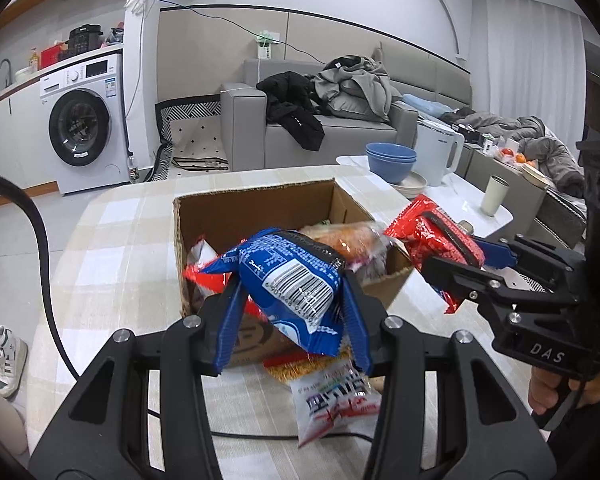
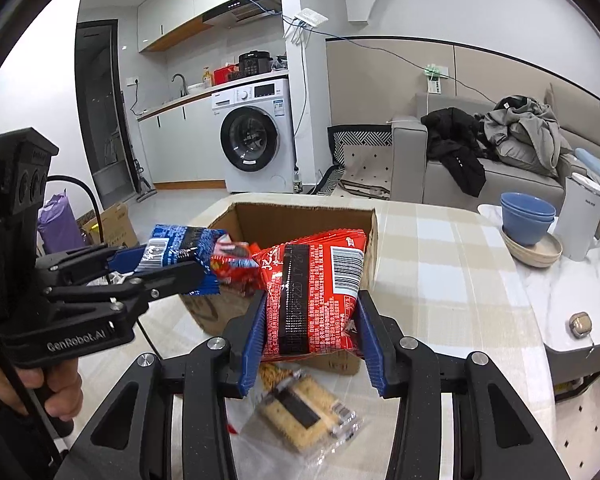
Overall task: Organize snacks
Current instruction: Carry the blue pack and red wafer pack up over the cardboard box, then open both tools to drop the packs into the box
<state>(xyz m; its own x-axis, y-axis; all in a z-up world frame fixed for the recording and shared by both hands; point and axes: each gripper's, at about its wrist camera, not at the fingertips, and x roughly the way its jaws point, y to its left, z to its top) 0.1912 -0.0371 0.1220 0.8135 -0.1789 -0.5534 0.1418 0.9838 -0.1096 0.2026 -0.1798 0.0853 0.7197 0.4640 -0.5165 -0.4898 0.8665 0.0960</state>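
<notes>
Step in hand: both packets lifted, carried toward the cardboard box point(image 1: 256, 216), not yet released.

Left tool point(image 1: 296, 312): clamped on the blue packet point(image 1: 292, 276), held above the box's near wall. Right tool point(image 2: 312, 320): clamped on the red packet point(image 2: 316, 292), held over the box's near right corner.

Next move, as I judge it: bring each packet past the rim, lower, then open the jaws. The box looks fairly full, so drop them on top rather than push.

Count:
- Held: two packets, one per tool.
- In box: an orange-brown wrapped snack point(image 1: 348, 240) and a red-and-white packet point(image 1: 200, 260); probably more beneath, view blocked.
- On bench point(image 1: 112, 248), in front of box: a white packet point(image 1: 332, 404) and a yellow crumbly snack point(image 1: 304, 368) just beside it; the right wrist view shows a clear-wrapped cracker bar point(image 2: 300, 412), possibly one of the same pair.
- Boxes: one.
</notes>
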